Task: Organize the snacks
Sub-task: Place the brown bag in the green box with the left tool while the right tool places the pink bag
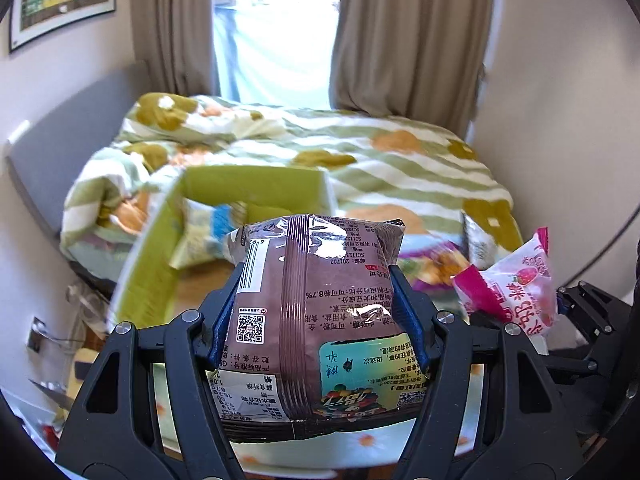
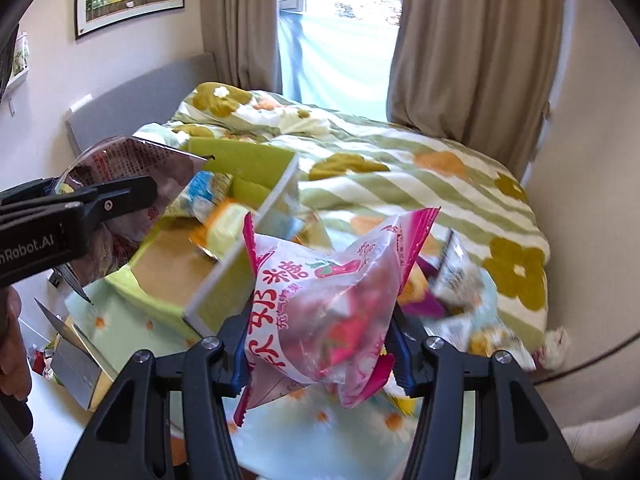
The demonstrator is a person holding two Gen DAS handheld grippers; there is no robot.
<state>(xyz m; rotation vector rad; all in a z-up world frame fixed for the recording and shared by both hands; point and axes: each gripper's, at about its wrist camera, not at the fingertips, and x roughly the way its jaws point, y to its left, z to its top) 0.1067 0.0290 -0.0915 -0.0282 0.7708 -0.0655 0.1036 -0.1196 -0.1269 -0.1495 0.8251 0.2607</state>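
Left gripper [image 1: 316,312]: fingers clenched on a brown snack bag [image 1: 312,320], pads pressing its two long edges at mid-length; the bag is carried in the air at lower centre of the left wrist frame, above the bed [image 1: 400,168]. Right gripper [image 2: 320,354]: fingers clenched on a pink candy bag [image 2: 332,304], likewise airborne at lower centre of the right wrist frame.

Green box [image 2: 168,268], open-topped, lies on the bed at centre left, some packets already inside; loose snack packets [image 2: 460,280] lie on the quilt at right, blurred, so their number cannot be fixed.

Risks: the pink bag is soft and pinched near its lower part; it could slump or slip out if swung. The brown bag's glossy film may slide between the pads. Both bags are close together beside the box wall; either could catch the rim and tip the box.

Orientation: the brown bag's long axis runs away from the camera, its far seam towards the box; the pink bag stands roughly upright, its crimped end pointing to upper right.
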